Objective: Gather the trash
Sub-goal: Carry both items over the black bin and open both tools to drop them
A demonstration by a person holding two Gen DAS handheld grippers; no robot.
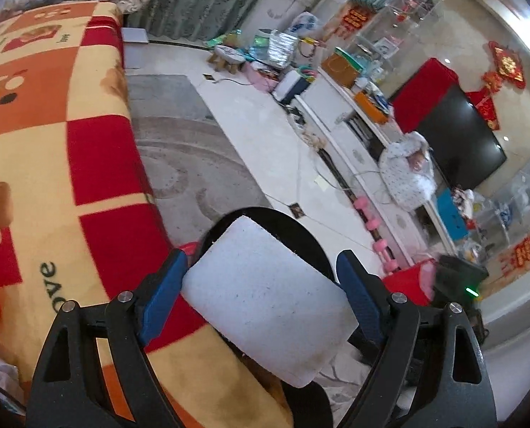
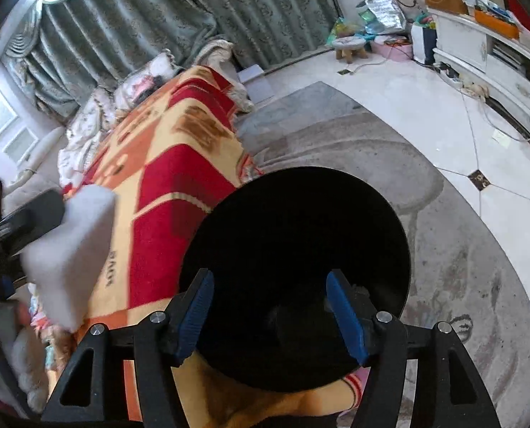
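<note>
Not much room on the left, the red and orange blanket (image 2: 165, 178) covers that whole side and drops right down to the grey rug (image 2: 443, 249). The round black bin (image 2: 293, 267) sits tight against the blanket edge, its mouth wide open from above. To the right of the bin the rug is bare, and the white tile floor (image 1: 250, 114) beyond is open too. Far end is clogged: small wooden stool (image 2: 350, 44), bags, and the long white TV cabinet (image 1: 357, 157) with pink dumbbells (image 1: 375, 228) along its base.
</note>
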